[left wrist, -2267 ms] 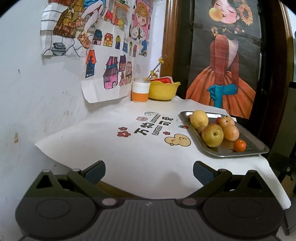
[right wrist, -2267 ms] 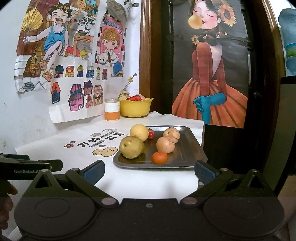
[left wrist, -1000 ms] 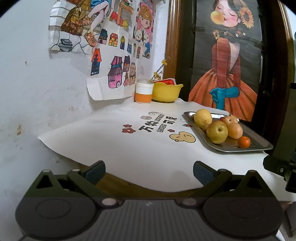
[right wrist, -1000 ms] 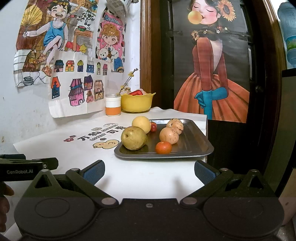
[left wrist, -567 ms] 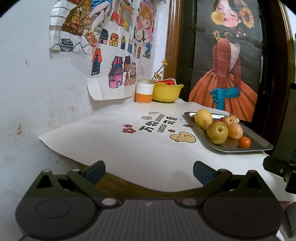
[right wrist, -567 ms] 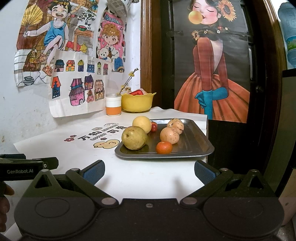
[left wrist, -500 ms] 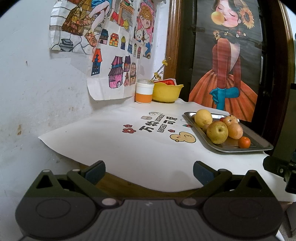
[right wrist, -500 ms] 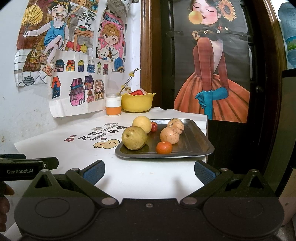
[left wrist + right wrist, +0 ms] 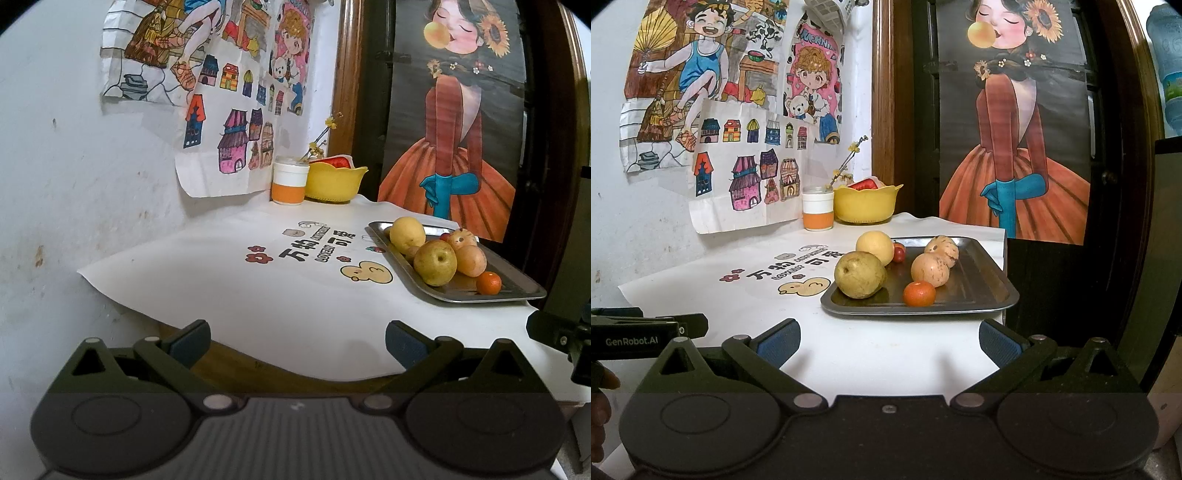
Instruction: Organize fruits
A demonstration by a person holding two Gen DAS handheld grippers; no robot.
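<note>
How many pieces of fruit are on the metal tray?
6 visible: green pear front-left, yellow fruit behind it, small red one beside that, two speckled fruits mid-tray, small orange in front. More could be hidden.

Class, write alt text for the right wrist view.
A metal tray on a white-covered table holds a green-yellow pear, a small orange and other fruit. The open right hand-held gripper frames it, with a yellow bowl behind.
</note>
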